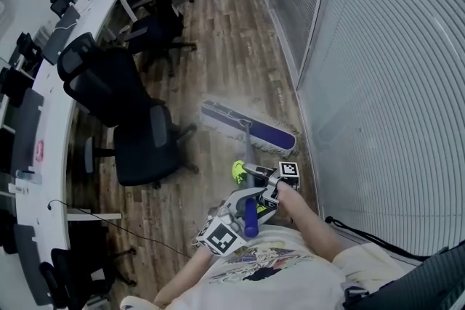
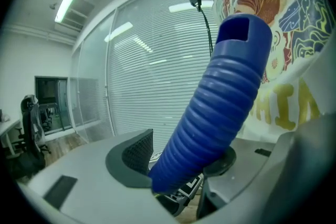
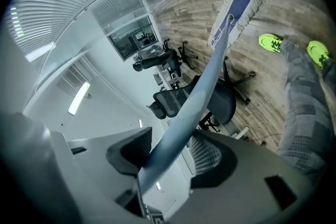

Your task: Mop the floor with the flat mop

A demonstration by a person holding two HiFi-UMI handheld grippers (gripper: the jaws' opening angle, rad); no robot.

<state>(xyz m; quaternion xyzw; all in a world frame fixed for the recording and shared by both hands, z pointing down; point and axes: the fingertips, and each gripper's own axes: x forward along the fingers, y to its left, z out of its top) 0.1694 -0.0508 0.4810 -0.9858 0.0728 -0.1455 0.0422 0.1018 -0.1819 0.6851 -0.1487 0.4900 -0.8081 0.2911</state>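
Observation:
The flat mop head (image 1: 249, 128), purple with a white fringe, lies on the wood floor (image 1: 232, 47) close to the glass wall. Its pole (image 1: 248, 156) rises to a ribbed blue grip (image 1: 251, 218). My left gripper (image 1: 234, 220) is shut on that blue grip (image 2: 215, 107), near the person's chest. My right gripper (image 1: 270, 189) sits a little further down and is shut on the grey pole (image 3: 184, 123). In the right gripper view the mop head (image 3: 236, 5) shows far along the pole.
A black office chair (image 1: 134, 123) stands just left of the mop head, more chairs (image 1: 156, 25) behind it along a long white desk (image 1: 51, 98). A glass wall with blinds (image 1: 378, 69) runs down the right. A neon-green shoe (image 1: 238, 171) is by the pole.

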